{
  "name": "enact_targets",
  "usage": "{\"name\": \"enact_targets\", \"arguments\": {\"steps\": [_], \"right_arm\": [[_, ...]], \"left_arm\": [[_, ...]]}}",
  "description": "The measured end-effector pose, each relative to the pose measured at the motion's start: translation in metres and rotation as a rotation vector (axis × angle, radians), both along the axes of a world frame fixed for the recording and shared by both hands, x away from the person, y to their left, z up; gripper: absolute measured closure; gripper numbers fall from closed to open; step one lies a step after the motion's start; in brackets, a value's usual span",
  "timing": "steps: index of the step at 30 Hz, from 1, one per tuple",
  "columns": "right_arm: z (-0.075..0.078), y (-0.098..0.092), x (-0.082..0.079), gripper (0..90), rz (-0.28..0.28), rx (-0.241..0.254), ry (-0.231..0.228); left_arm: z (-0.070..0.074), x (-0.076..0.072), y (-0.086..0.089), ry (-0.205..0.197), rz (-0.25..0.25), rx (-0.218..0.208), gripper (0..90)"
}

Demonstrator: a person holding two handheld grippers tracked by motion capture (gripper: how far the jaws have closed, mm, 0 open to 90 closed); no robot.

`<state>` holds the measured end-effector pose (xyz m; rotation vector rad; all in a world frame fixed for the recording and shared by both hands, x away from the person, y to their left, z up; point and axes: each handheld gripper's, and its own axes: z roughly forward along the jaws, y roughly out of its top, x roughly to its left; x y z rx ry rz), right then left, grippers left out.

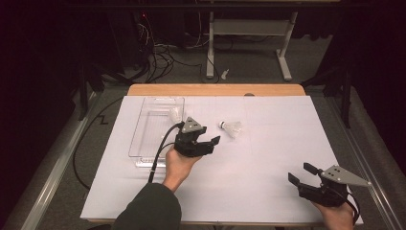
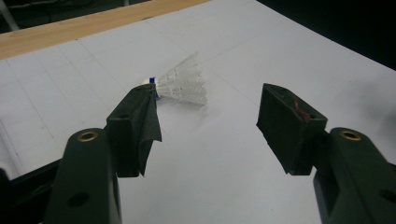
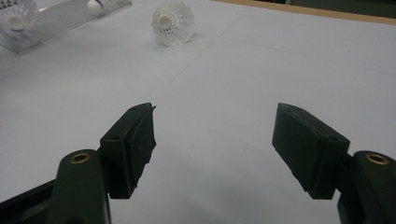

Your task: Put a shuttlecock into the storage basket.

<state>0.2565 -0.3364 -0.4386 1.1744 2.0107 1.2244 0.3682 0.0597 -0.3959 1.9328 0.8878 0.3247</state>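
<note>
While the left gripper [image 2: 208, 119] jaws gape wide, the white shuttlecock [image 2: 182, 85] lies sideways, blue-banded at its cork

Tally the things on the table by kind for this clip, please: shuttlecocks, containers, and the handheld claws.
White shuttlecocks: 2, one lying on the table, one in the tray.
Clear plastic tray: 1.
Handheld claws: 2, the left claw and the right claw, both open and holding nothing.
Total: 5.
</note>
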Motion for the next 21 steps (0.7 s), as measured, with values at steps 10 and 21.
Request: {"name": "enact_targets", "arguments": {"steps": [10,21], "right_arm": [[0.0,0.0,0.0,30.3,0.002,0.001,0.0],[0.0,0.0,0.0,30.3,0.002,0.002,0.0]], "left_arm": [[0.0,0.006,-0.006,-0.002,-0.002,0.006,39.3],[-0.003,0.013,-0.014,0.002,0.006,0.007,39.2]]}}
